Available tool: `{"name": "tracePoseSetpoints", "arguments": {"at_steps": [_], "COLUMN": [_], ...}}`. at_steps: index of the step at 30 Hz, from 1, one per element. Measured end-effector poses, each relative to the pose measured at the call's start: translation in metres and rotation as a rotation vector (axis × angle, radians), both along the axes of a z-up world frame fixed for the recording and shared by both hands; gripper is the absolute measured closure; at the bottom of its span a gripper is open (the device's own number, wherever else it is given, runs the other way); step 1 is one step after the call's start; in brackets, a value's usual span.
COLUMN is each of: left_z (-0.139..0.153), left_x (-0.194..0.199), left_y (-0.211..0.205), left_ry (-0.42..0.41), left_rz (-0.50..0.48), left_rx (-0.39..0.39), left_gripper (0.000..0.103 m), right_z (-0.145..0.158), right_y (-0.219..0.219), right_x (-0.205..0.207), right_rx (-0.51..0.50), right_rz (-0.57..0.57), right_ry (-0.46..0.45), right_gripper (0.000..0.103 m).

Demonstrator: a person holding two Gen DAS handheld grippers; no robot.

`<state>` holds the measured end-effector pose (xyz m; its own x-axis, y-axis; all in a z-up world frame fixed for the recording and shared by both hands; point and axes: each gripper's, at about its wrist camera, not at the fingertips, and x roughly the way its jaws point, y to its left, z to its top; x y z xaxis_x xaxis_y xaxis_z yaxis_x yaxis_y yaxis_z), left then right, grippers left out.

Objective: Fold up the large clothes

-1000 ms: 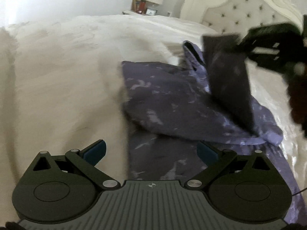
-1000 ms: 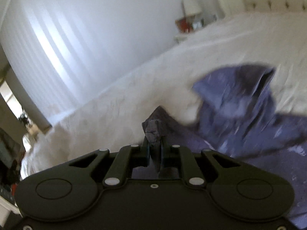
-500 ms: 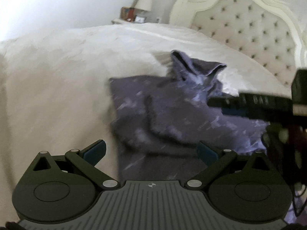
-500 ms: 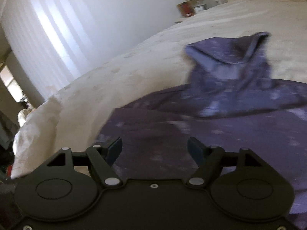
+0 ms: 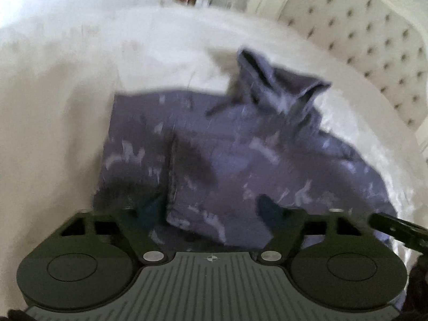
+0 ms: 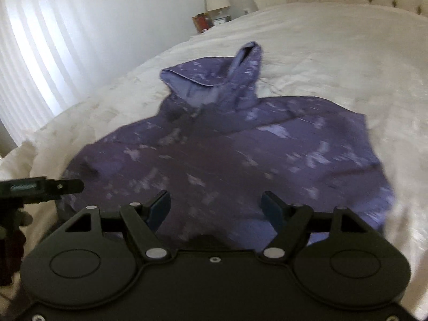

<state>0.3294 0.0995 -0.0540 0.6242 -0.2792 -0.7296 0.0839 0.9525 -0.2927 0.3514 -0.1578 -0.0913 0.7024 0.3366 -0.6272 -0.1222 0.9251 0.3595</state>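
Note:
A purple mottled hoodie [image 5: 240, 155] lies on the white bed, its hood [image 5: 278, 85] standing up at the far end. A folded sleeve [image 5: 187, 187] lies across its body. It also shows in the right wrist view [image 6: 240, 155], spread flat with the hood [image 6: 219, 77] pointing away. My left gripper [image 5: 211, 208] is open and empty just above the hoodie's near edge. My right gripper [image 6: 216, 206] is open and empty over the hoodie's near edge. Part of the left gripper shows at the left of the right wrist view [image 6: 40, 187].
The white quilted bedspread [image 6: 321, 53] surrounds the hoodie. A tufted cream headboard [image 5: 361, 40] stands at the far right. A nightstand with a lamp [image 6: 216, 2] and small items is beyond the bed. Pale curtains [image 6: 40, 67] hang on the left.
My right gripper let go of the sleeve it was holding up; the sleeve now lies across the hoodie. Both grippers have drawn back towards the near edge.

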Motion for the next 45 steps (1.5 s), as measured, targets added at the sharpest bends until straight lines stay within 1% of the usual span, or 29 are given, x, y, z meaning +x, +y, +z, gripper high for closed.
{"name": "tracePoseSetpoints", "arguments": {"at_steps": [1,2,3,5,7,10,12,14,18,20,22,24,26,28,30,32,33,34,35,36,37,38,41,45], "left_z": [-0.002,-0.003,-0.004,-0.002,0.006,0.027,0.035,0.035,0.021,0.013,0.006,0.0,-0.004,-0.006,-0.006,-0.007,-0.007,-0.007,-0.007,-0.007,-0.007,-0.007,-0.007,-0.008], "left_x": [0.001,0.001,0.001,0.0,-0.006,-0.017,-0.018,-0.012,-0.004,-0.003,0.0,0.003,0.005,0.004,0.003,0.002,0.003,0.003,0.003,0.003,0.004,0.004,0.003,0.004], "left_y": [0.0,0.002,0.002,0.005,0.005,0.008,0.012,0.009,-0.001,0.001,0.005,0.006,0.006,0.005,0.004,0.005,0.006,0.006,0.006,0.006,0.005,0.004,0.003,0.005], "left_ry": [0.009,-0.002,-0.014,-0.029,-0.069,-0.164,-0.189,-0.167,-0.13,-0.118,-0.099,-0.075,-0.064,-0.065,-0.071,-0.072,-0.071,-0.07,-0.069,-0.069,-0.069,-0.07,-0.071,-0.07], "left_rz": [-0.004,-0.005,-0.003,-0.009,-0.004,0.006,0.019,0.0,-0.005,0.017,0.038,0.046,0.042,0.034,0.024,0.015,0.012,0.012,0.011,0.011,0.011,0.011,0.011,0.008], "left_rx": [0.0,-0.001,0.002,-0.011,-0.008,0.018,0.011,0.018,0.071,0.07,0.054,0.054,0.068,0.082,0.092,0.094,0.093,0.091,0.091,0.093,0.096,0.099,0.103,0.097], "left_gripper": [0.04,0.053,0.07,0.075,0.076,0.076,0.076,0.076,0.076,0.075,0.075,0.074,0.073,0.072,0.072,0.072,0.072,0.072,0.072,0.072,0.072,0.072,0.072,0.072], "right_z": [-0.002,-0.005,-0.007,-0.011,-0.015,-0.018,-0.02,-0.022,-0.028,-0.031,-0.035,-0.039,-0.041,-0.037,-0.035,-0.037,-0.038,-0.038,-0.038,-0.038,-0.038,-0.038,-0.039,-0.041], "right_y": [-0.004,-0.008,-0.012,-0.018,-0.022,-0.029,-0.034,-0.038,-0.044,-0.046,-0.05,-0.054,-0.059,-0.067,-0.086,-0.11,-0.12,-0.129,-0.134,-0.138,-0.14,-0.141,-0.14,-0.133], "right_x": [-0.005,-0.01,-0.015,-0.026,-0.035,-0.048,-0.054,-0.057,-0.051,-0.045,-0.034,-0.027,-0.022,-0.025,-0.034,-0.044,-0.048,-0.052,-0.052,-0.052,-0.051,-0.05,-0.043,-0.031], "right_rx": [-0.006,-0.011,-0.017,-0.022,-0.028,-0.033,-0.022,-0.002,0.034,0.045,0.064,0.105,0.14,0.127,0.142,0.185,0.187,0.168,0.141,0.113,0.09,0.078,0.094,0.105], "right_rz": [-0.005,-0.011,-0.017,-0.023,-0.027,-0.03,-0.036,-0.048,-0.053,-0.048,-0.061,-0.081,-0.1,-0.17,-0.304,-0.412,-0.444,-0.463,-0.47,-0.472,-0.473,-0.475,-0.463,-0.445], "right_ry": [-0.002,-0.003,-0.005,-0.007,-0.005,-0.004,-0.002,-0.002,0.007,-0.001,0.013,0.014,-0.007,-0.051,-0.072,-0.045,-0.027,-0.01,0.004,0.021,0.037,0.051,0.061,0.042], "right_gripper": [0.026,0.026,0.026,0.026,0.026,0.026,0.026,0.026,0.026,0.026,0.025,0.025,0.026,0.026,0.026,0.025,0.025,0.027,0.037,0.052,0.059,0.062,0.062,0.062]}}
